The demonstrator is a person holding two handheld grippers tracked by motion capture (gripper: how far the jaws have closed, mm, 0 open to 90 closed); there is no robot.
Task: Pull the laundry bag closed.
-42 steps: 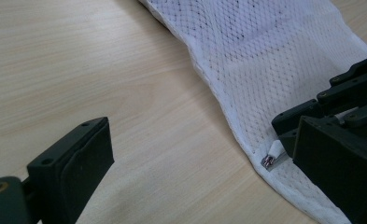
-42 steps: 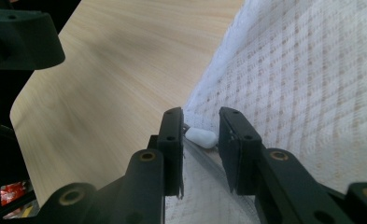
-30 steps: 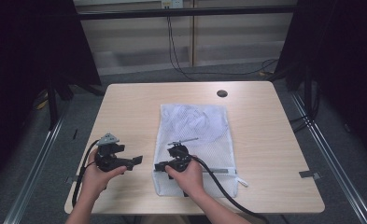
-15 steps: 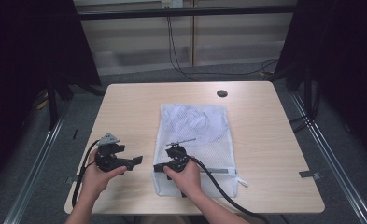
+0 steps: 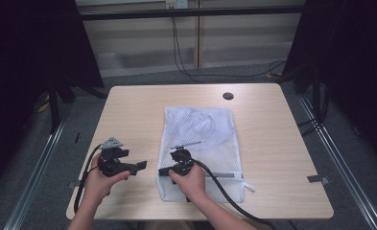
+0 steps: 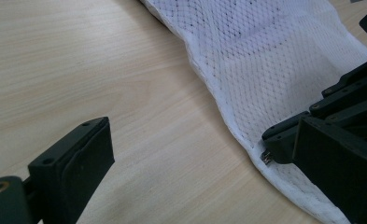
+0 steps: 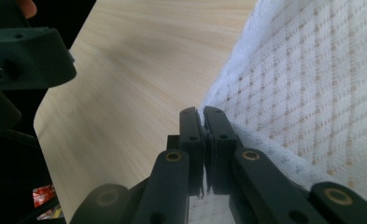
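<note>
Right tool (image 7: 201,116): jaws pressed together, pinching the left edge of the white mesh bag (image 5: 203,139) near its near-left corner. Left tool (image 6: 190,154): jaws spread wide, empty, low over the bare table (image 5: 138,110) just left of that edge.

Bag: flat at mid-table, long axis running near to far.

Step, as judged: securing the bag's near edge. Next move calls for the left tool to close on the hem beside the right.

Change from a second ago: right tool shifted slightly left; bag unmoved.
</note>
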